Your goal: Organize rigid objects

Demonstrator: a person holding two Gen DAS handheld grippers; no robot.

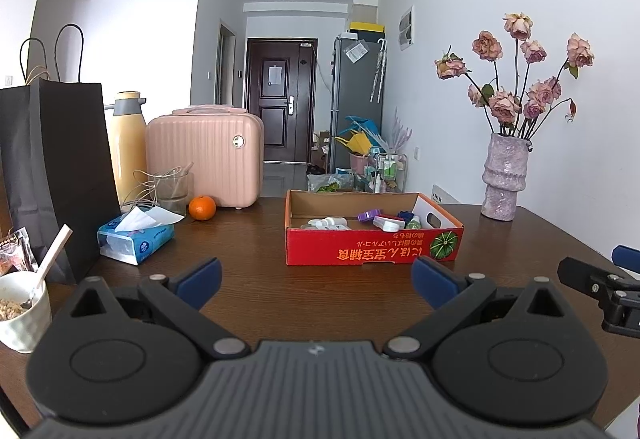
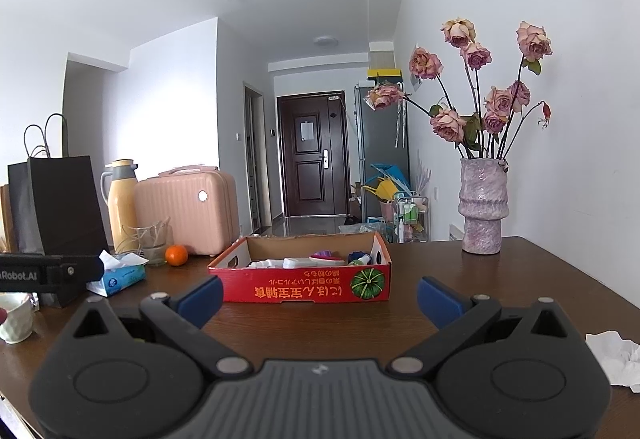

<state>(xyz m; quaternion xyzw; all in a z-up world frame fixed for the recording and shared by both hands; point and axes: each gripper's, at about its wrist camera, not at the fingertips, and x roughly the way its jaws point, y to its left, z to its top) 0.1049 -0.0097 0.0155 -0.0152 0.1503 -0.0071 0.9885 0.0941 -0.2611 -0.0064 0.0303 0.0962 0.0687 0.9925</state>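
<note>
A dark wooden desk (image 1: 256,239) fills the lower half of both wrist views. Along its left side stands a black paper bag (image 1: 52,159) with cord handles, and behind it a pink hard-shell case (image 1: 204,155) beside a tall yellow flask (image 1: 127,143). At the far right, close to the wall, a lilac vase (image 1: 504,175) holds dried pink roses (image 1: 528,79).

Near the middle of the desk sits a shallow red cardboard box (image 1: 372,245) printed with a green pumpkin. The small rigid items lie inside it: white bottles (image 1: 330,223) toward the left, a purple piece (image 1: 370,216) in the middle, and a small green-and-white bottle (image 1: 414,223) toward the right end. Some of them overlap and are too small to tell apart.

To the left of the box lie a blue tissue pack (image 1: 134,239), a glass jar (image 1: 172,191) with wire loops, and an orange (image 1: 202,208) just beside the jar. A white cup (image 1: 20,311) with food and a spoon sits at the desk's left edge. Crumpled white paper (image 2: 616,359) lies on the right.

The left claw (image 1: 316,279) hangs above bare desk short of the box, its blue pads spread wide and gripping nothing. The right claw (image 2: 320,297) is likewise spread wide and empty, level with the box front
</note>
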